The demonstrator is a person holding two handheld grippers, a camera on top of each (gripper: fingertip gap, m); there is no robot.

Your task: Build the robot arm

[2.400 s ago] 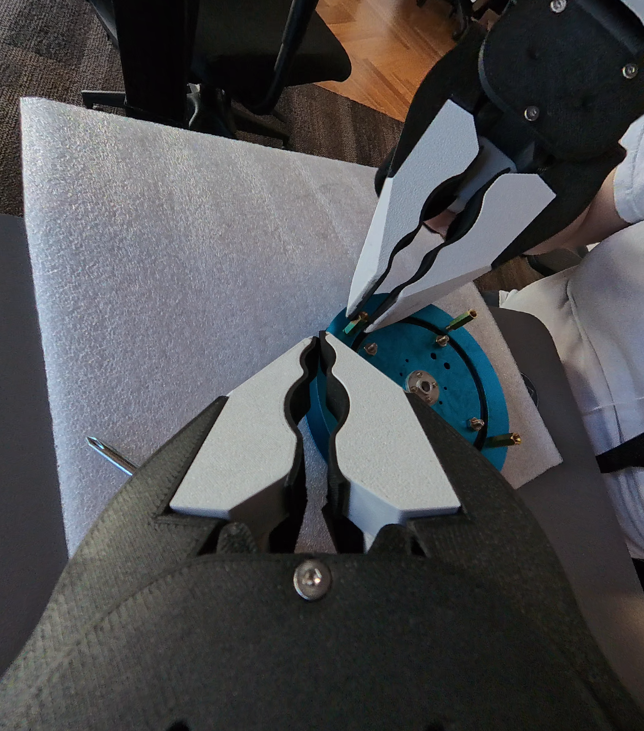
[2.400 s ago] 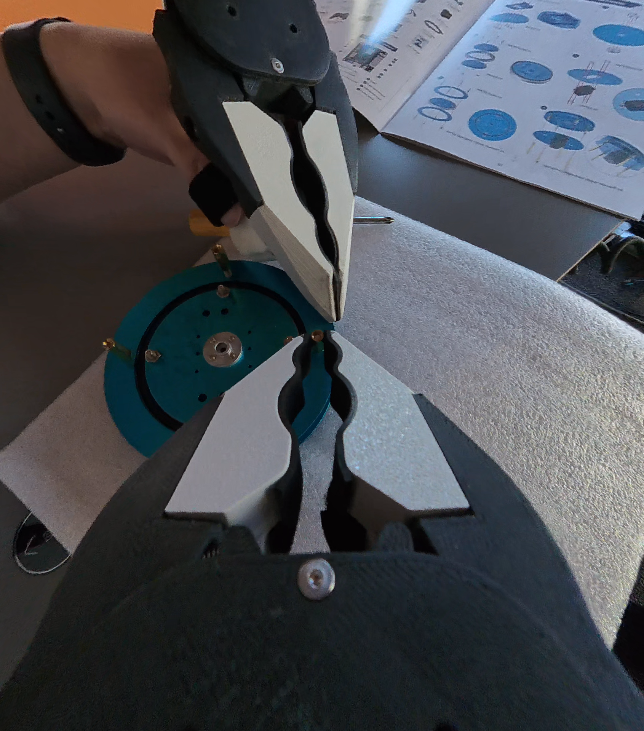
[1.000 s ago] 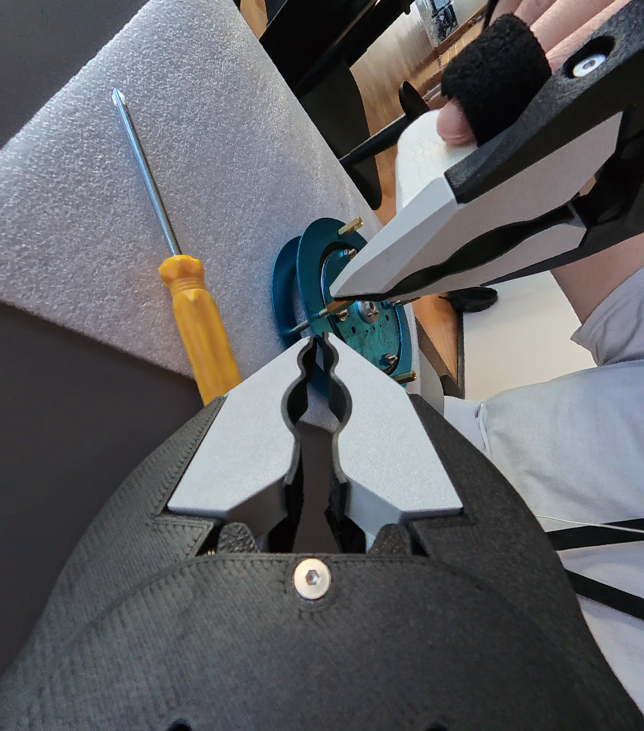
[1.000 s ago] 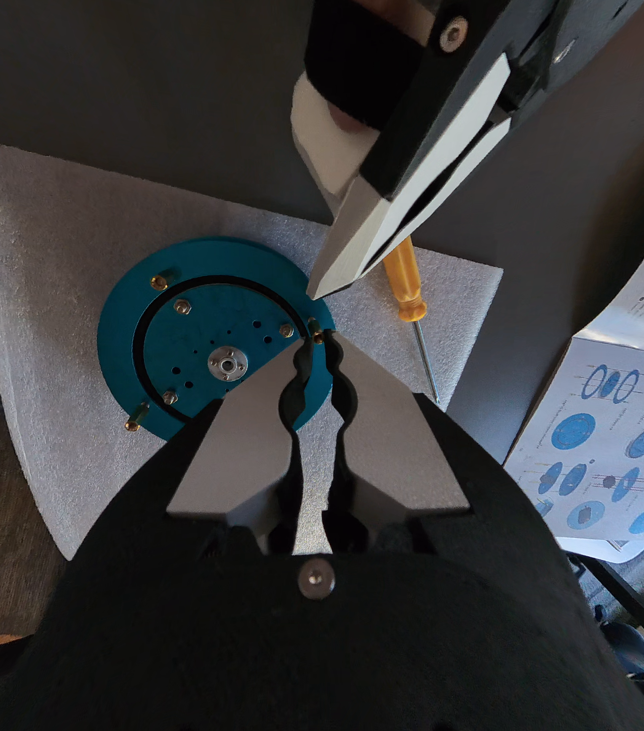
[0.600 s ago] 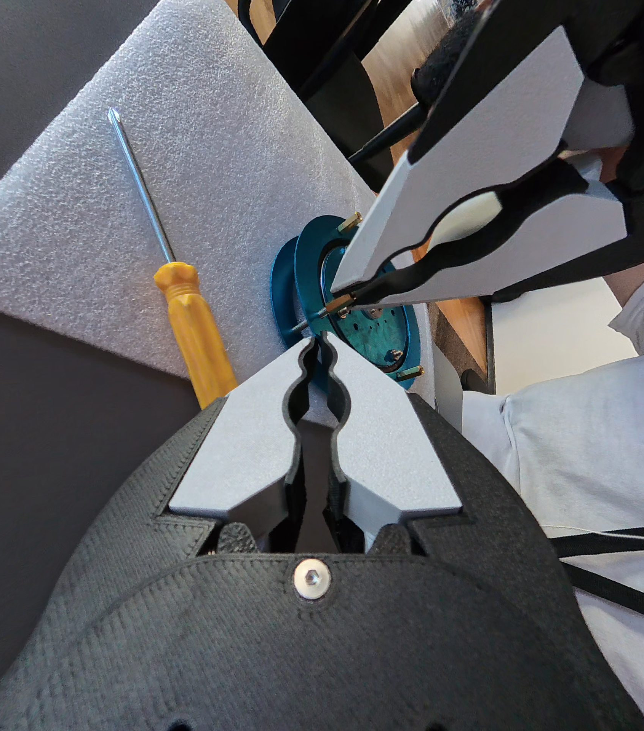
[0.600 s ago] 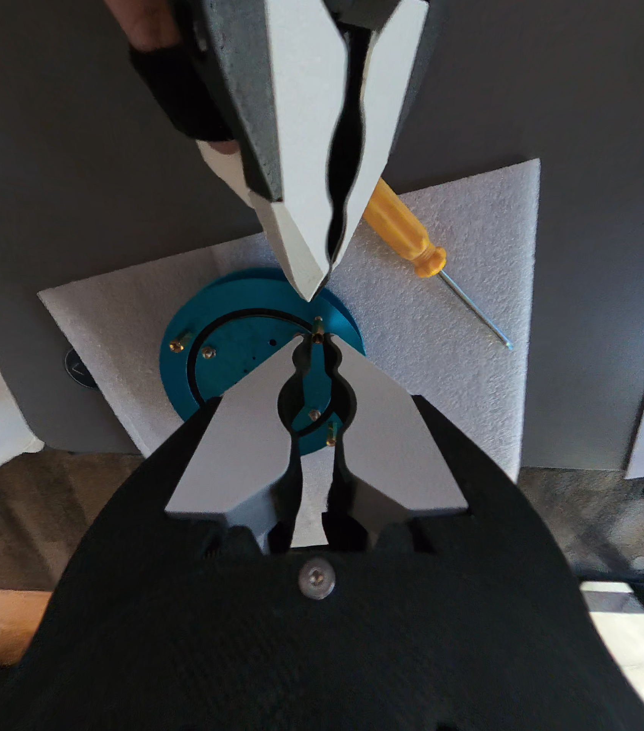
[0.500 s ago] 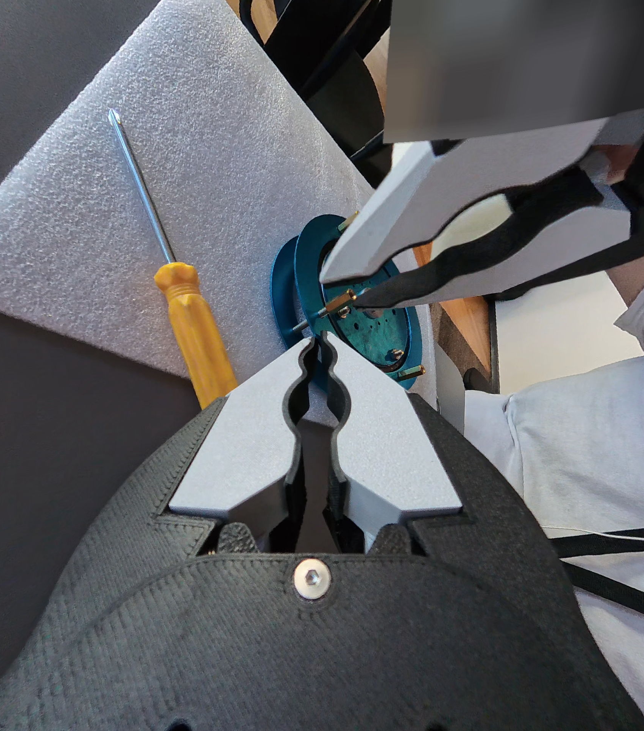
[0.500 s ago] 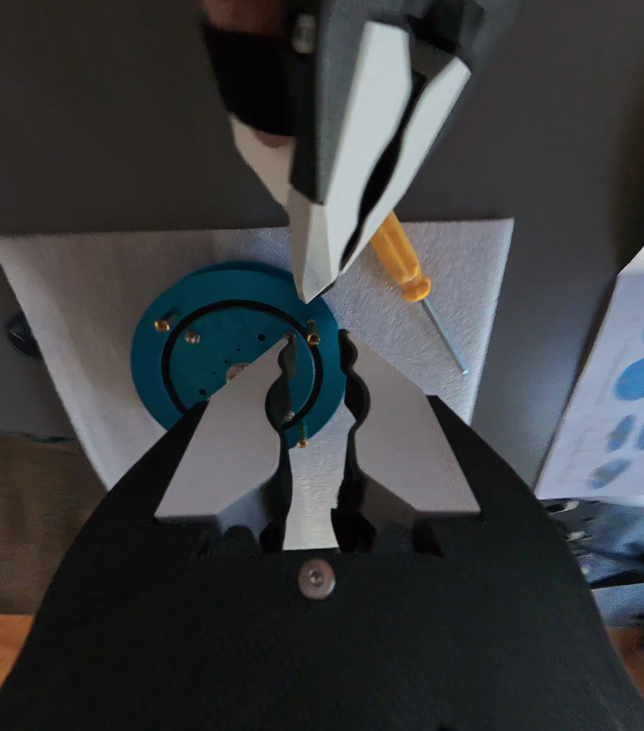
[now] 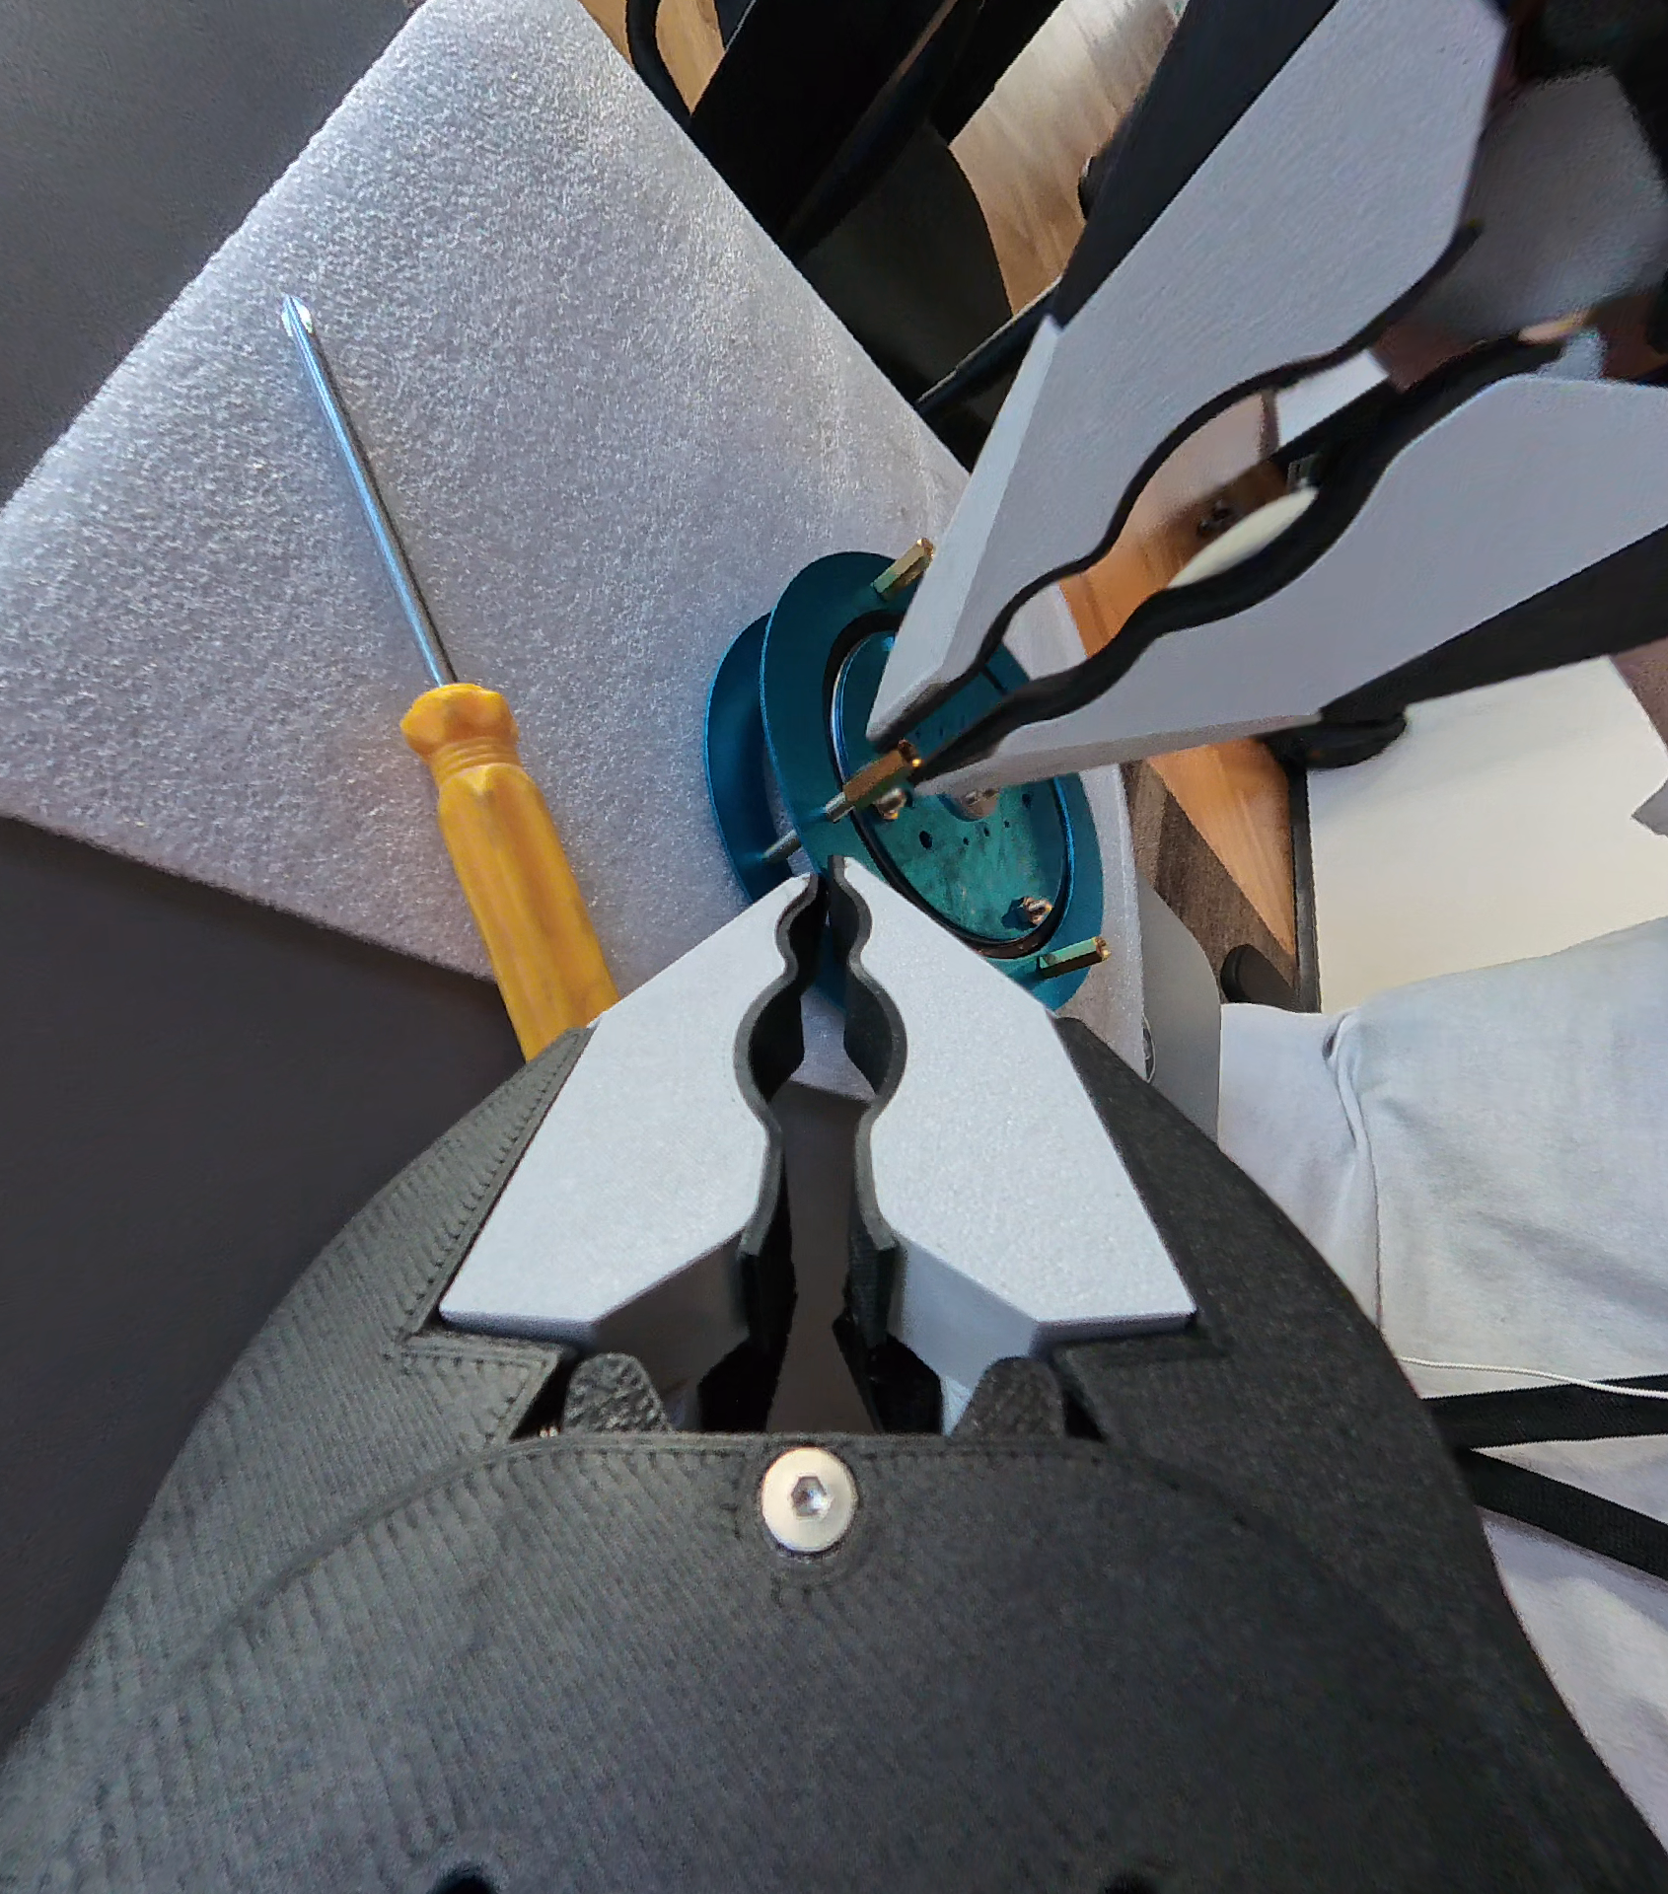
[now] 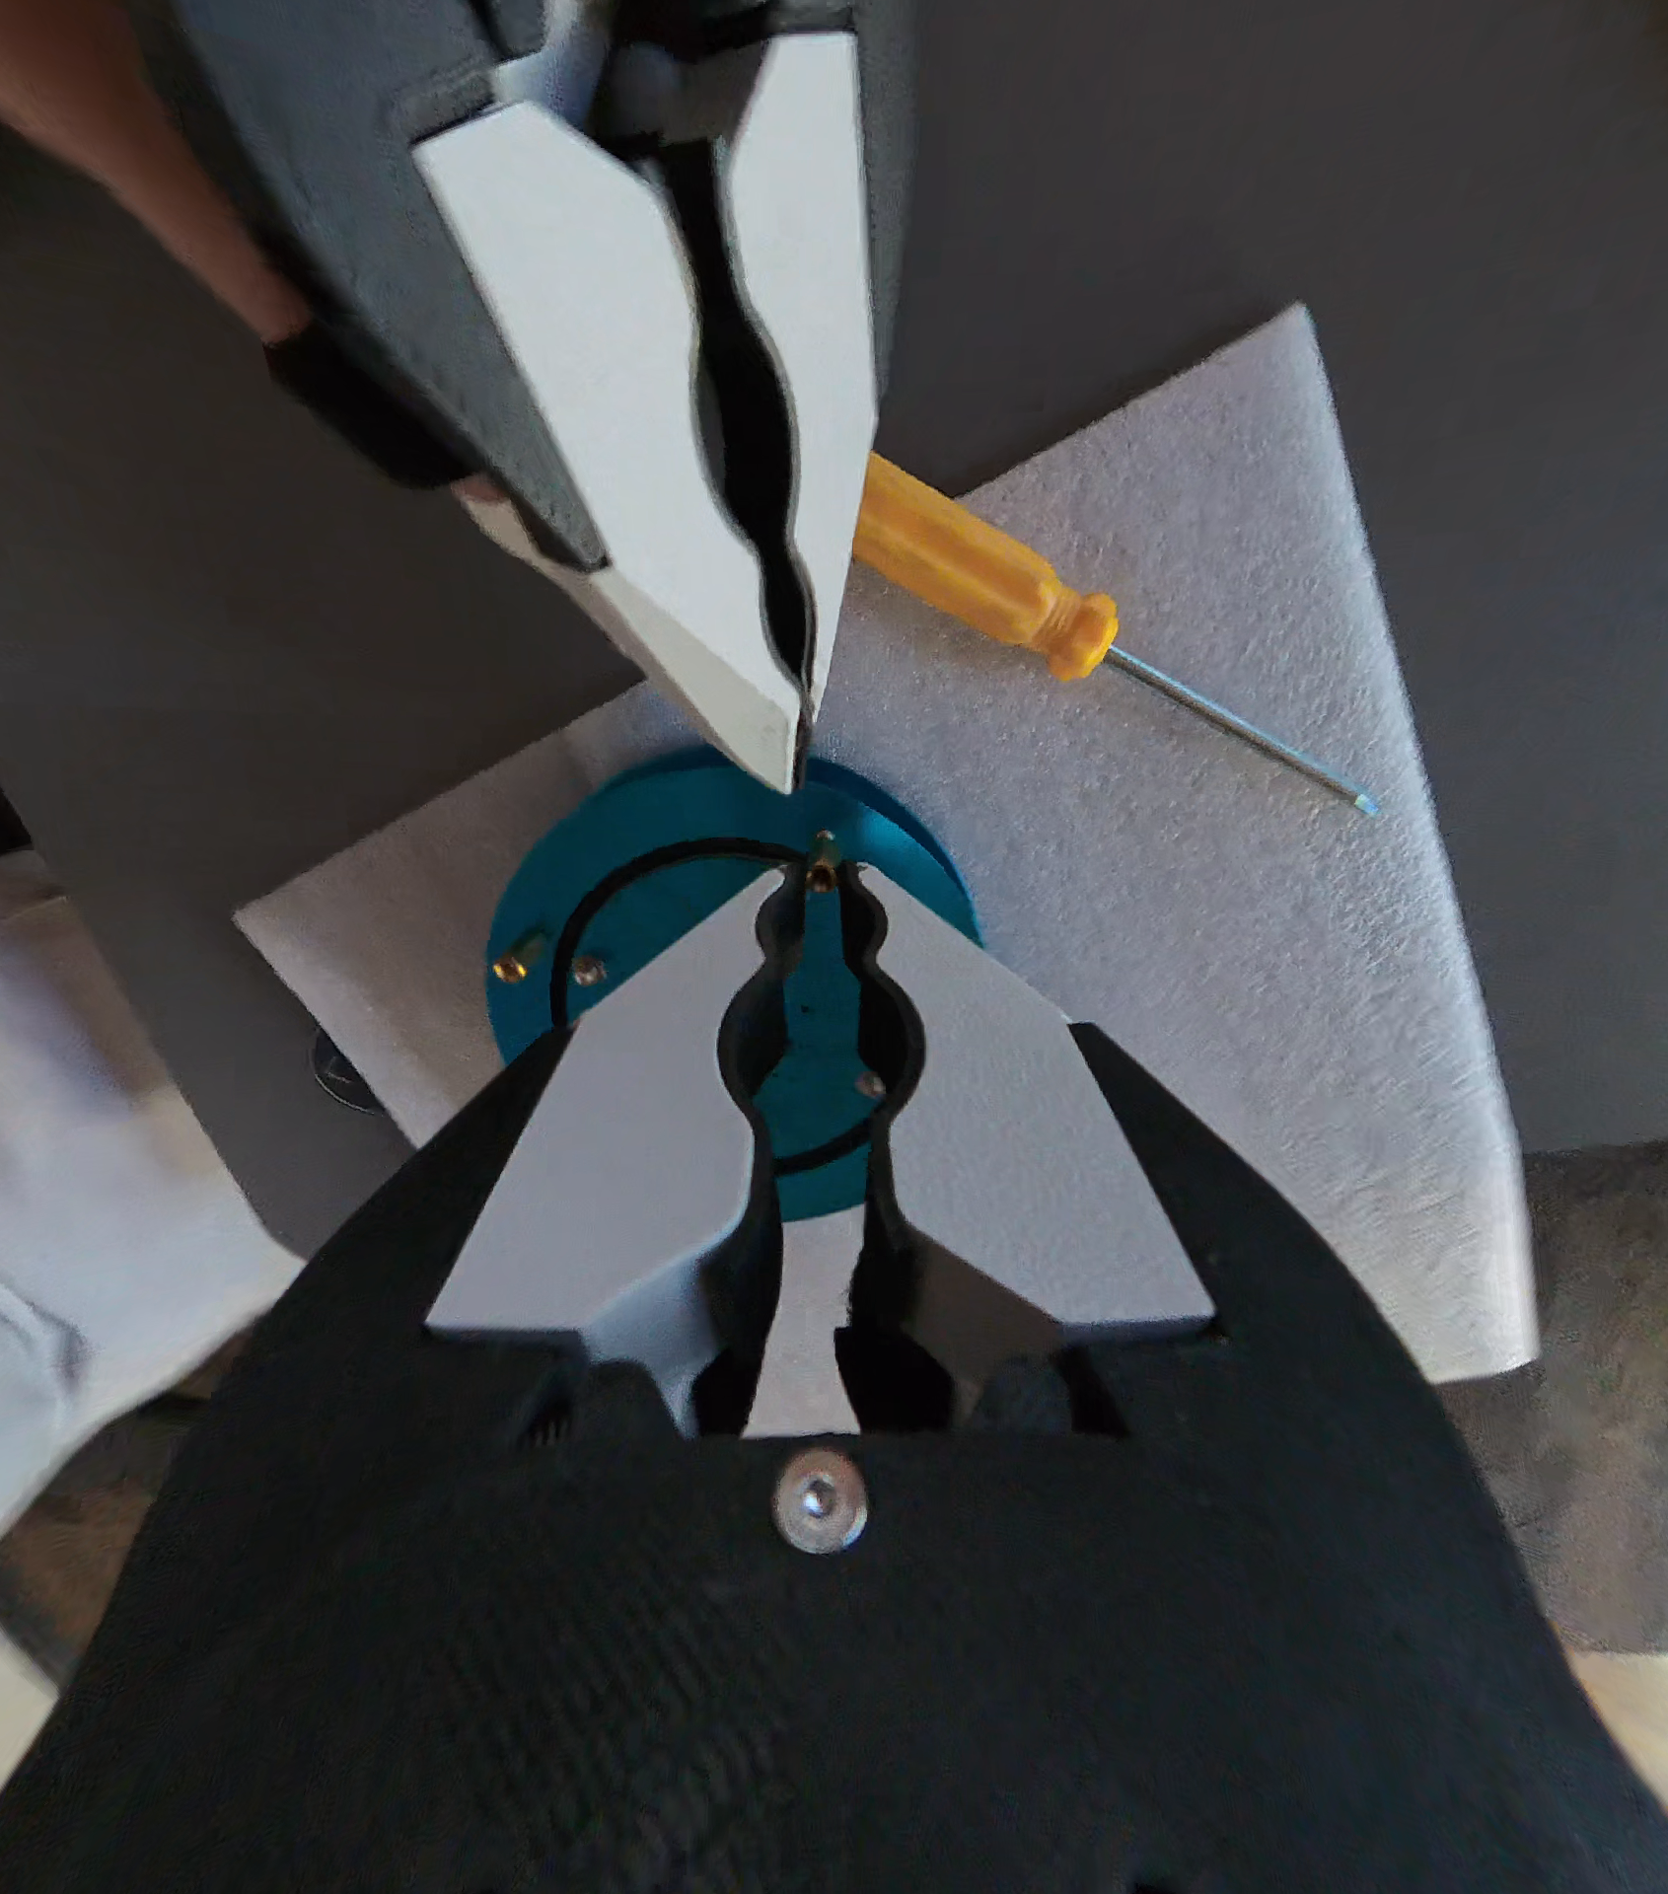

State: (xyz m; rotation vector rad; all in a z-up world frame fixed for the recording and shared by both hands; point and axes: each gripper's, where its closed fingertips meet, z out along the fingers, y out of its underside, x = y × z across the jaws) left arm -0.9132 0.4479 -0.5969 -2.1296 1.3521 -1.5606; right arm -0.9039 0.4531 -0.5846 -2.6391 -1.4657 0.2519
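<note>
The left gripper (image 9: pixel 827 890) has its fingers clenched on the near rim of the teal disc (image 9: pixel 973 861), which stands tipped up on edge on the white foam sheet (image 9: pixel 522 410) — a second teal plate sits just behind the front one. The right gripper (image 9: pixel 896 753) comes in from the upper right, its fingers pinched on a small brass standoff (image 9: pixel 876 774) that sticks out of the disc's face. The left wrist view alone shows that standoff from the side, along with two more brass posts at the disc's top and bottom edges and a metal hub near its middle. Switch to the right wrist view and the right gripper (image 10: pixel 819 876) looks straight down the brass standoff (image 10: pixel 821 871), so it reads as a small gold dot between the tips; the teal disc (image 10: pixel 604 881) shows its black ring groove here, and the left gripper (image 10: pixel 797 758) drops in from above, its tips at the disc's far rim. A yellow-handled screwdriver (image 10: pixel 993 574) lies on the foam sheet (image 10: pixel 1219 820) just beyond the disc, shaft pointing away to the right. The foam sheet covers part of a dark grey surface (image 9: pixel 92 1076) — past its edge the left wrist view catches wood flooring, black chair legs and a person's white shirt.
</note>
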